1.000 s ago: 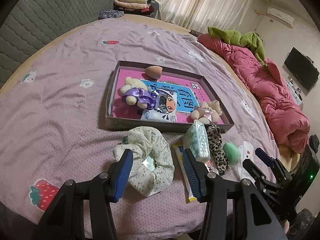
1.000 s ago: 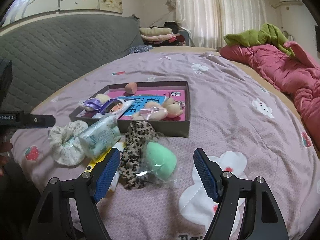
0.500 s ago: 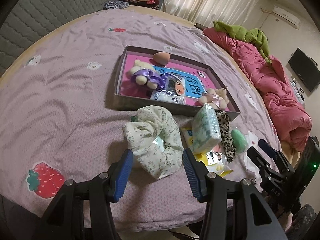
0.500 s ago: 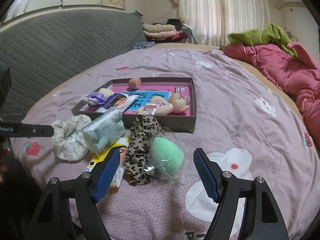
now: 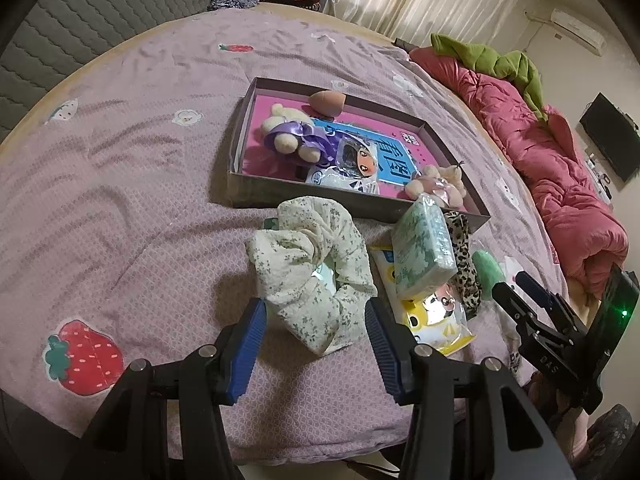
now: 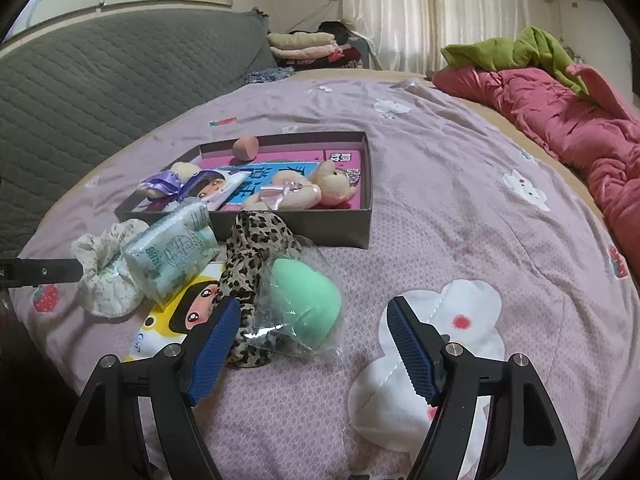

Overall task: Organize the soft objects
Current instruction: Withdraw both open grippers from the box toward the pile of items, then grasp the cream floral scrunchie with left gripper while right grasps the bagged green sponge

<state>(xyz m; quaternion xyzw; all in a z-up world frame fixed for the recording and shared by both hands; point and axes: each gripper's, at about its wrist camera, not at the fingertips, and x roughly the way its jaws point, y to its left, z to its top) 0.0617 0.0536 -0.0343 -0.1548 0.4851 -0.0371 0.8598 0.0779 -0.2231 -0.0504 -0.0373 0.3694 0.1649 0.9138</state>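
Here the wide-open left gripper straddles the floral scrunchie, lying flat.

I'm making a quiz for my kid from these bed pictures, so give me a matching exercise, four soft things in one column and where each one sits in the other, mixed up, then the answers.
Things
1. peach sponge
2. green sponge
3. floral scrunchie
4. tissue pack

Places
A. on the bedspread between the open left tool's fingers
B. inside a clear bag, in front of the box
C. leaning on the yellow cartoon packet
D. in the far corner of the box

Pairs: 1-D, 2-B, 3-A, 4-C
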